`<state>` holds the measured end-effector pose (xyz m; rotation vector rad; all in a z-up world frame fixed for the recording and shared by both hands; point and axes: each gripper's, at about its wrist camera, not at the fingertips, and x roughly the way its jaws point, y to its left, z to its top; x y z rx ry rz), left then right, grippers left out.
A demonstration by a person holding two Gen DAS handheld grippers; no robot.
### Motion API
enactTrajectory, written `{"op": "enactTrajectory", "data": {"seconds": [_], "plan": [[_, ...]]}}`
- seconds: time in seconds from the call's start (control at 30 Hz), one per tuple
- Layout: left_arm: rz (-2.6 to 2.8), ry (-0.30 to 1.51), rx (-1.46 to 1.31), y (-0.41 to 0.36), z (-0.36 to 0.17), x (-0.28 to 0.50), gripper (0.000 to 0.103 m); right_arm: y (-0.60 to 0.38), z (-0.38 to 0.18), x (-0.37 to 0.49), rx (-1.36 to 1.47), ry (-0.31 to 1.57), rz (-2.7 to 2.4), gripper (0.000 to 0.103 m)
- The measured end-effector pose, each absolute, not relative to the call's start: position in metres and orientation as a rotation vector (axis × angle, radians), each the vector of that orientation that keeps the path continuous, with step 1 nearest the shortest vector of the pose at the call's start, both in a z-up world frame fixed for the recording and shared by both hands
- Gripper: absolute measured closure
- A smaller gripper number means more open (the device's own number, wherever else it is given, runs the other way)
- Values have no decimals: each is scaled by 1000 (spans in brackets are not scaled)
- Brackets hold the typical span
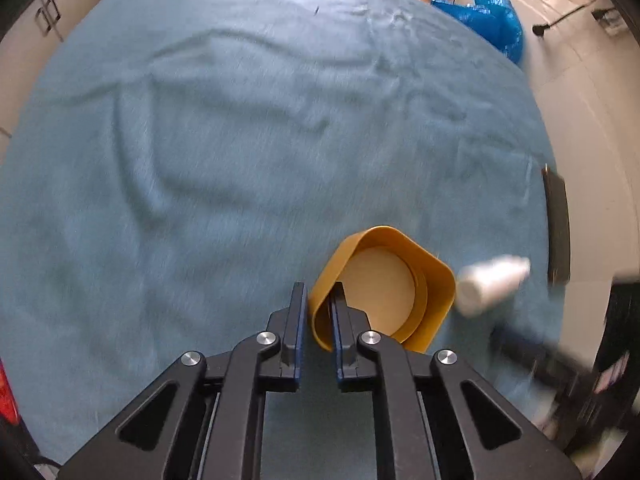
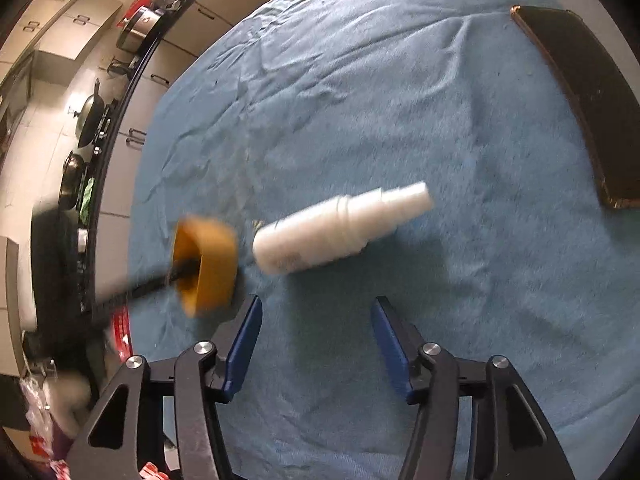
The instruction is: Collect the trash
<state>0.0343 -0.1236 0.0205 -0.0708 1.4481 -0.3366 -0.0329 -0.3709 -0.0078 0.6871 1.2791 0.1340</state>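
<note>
Nearest the left wrist camera, the left gripper pinches the wall of the yellow cup, apparently light, stiff plastic. Farther right, the white bottle lies on the blue cloth; the right gripper stands half-wide, empty; its round, probably slippery body seems best gripped mid-barrel.

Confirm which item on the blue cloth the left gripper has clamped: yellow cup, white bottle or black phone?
The yellow cup: the left gripper pinches its wall. The white bottle and black phone lie free on the cloth.
</note>
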Motion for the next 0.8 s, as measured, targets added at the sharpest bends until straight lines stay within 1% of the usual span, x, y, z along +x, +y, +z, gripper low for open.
{"op": "enactTrajectory", "data": {"seconds": [0.13, 0.17, 0.23, 0.27, 0.3, 0.37, 0.47, 0.5, 0.53, 0.57, 0.6, 0.63, 0.67, 0.7, 0.8], "plan": [[-359, 1473, -52, -108, 20, -6, 92, -377, -7, -20, 677, 1261, 92, 42], [-362, 1483, -60, -104, 21, -15, 90, -376, -6, -17, 672, 1259, 83, 42], [-367, 1487, -77, -100, 22, -20, 78, -372, -4, -8, 648, 1254, 68, 38], [-365, 1475, -86, -97, 24, -23, 67, -368, -3, -2, 625, 1253, 59, 36], [-359, 1460, -84, -97, 26, -23, 61, -364, -2, 4, 603, 1253, 52, 35], [-344, 1446, -75, -98, 27, -22, 61, -353, 1, 15, 539, 1255, 36, 34], [-353, 1423, -73, -104, 30, -20, 61, -333, 3, 28, 401, 1256, 11, 34], [-350, 1412, -52, -108, 30, -19, 60, -328, 3, 29, 355, 1253, 10, 38], [-346, 1406, -33, -112, 30, -19, 60, -323, 3, 29, 317, 1249, 8, 39], [-353, 1399, -10, -116, 32, -22, 60, -319, 3, 28, 281, 1246, 14, 48], [-367, 1394, -3, -120, 33, -23, 59, -316, 4, 26, 239, 1247, 11, 63], [-384, 1389, 3, -122, 35, -24, 55, -315, 4, 24, 217, 1252, 18, 67], [-404, 1379, 16, -126, 38, -29, 45, -315, 5, 20, 219, 1254, 30, 70], [-417, 1367, 35, -131, 40, -33, 40, -317, 5, 16, 228, 1257, 43, 70], [-433, 1346, 102, -139, 40, -42, 37, -324, 5, 2, 243, 1265, 65, 70]]}}
